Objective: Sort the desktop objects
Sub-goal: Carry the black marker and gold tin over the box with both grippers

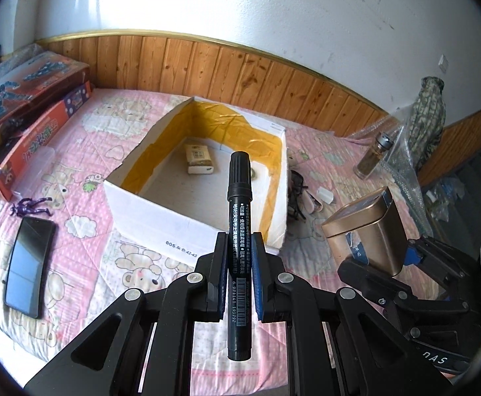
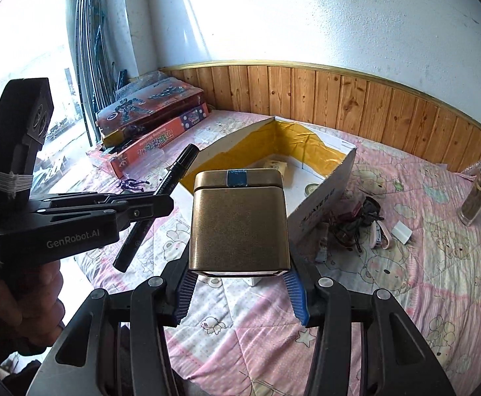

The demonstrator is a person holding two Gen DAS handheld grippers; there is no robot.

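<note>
Black cylindrical marker (image 1: 239, 227) and boxy brass-coloured metal tin (image 2: 239, 221), both clamped.

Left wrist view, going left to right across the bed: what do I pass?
Toy boxes → smartphone → white cardboard box → black marker in the left gripper → gold tin → glass bottle.

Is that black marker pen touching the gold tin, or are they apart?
Apart. In the right wrist view, the black marker, clamped in the left gripper, sits left of the gold tin with pink quilt showing between them.
</note>
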